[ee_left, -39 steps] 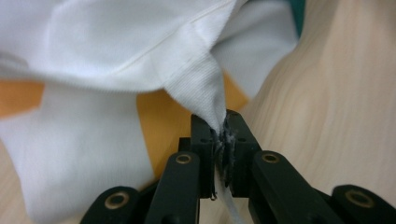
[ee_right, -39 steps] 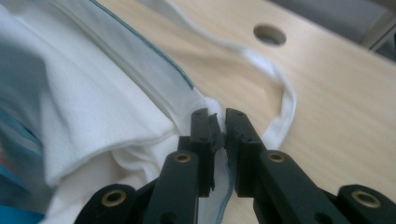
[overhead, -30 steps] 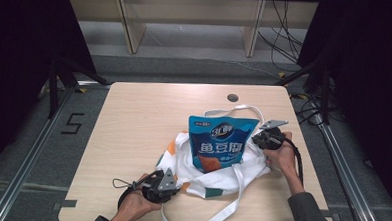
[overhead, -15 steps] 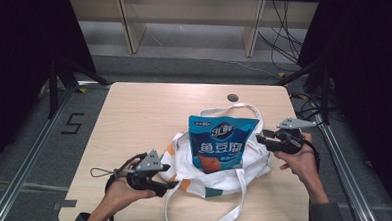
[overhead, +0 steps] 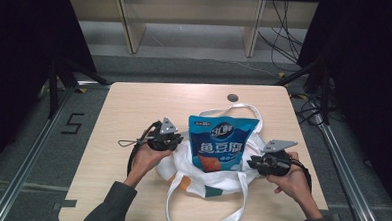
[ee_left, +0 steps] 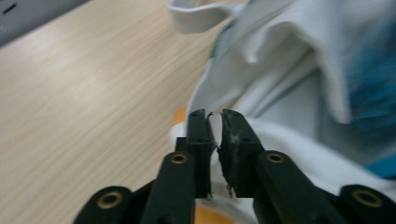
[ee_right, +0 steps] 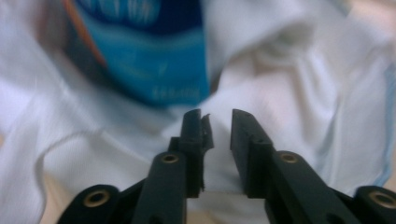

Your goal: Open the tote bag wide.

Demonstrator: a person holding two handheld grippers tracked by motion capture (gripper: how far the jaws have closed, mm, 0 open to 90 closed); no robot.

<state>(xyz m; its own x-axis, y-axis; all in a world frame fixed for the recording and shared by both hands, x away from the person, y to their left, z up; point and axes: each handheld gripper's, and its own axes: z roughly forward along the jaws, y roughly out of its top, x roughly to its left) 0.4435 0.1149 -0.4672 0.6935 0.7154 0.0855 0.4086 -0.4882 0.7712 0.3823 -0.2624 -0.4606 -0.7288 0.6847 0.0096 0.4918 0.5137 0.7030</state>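
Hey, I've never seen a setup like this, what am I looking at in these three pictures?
A person sits at a wooden table, holding a two-jaw tool in each hand. The wide picture comes from a camera above. The other two come from cameras riding on the tools, looking along their black jaws. On the table lies a white tote bag with a blue snack packet partly inside. The left gripper has just closed and pinches the bag's cloth. The right gripper, also closing, stands slightly apart at the cloth.
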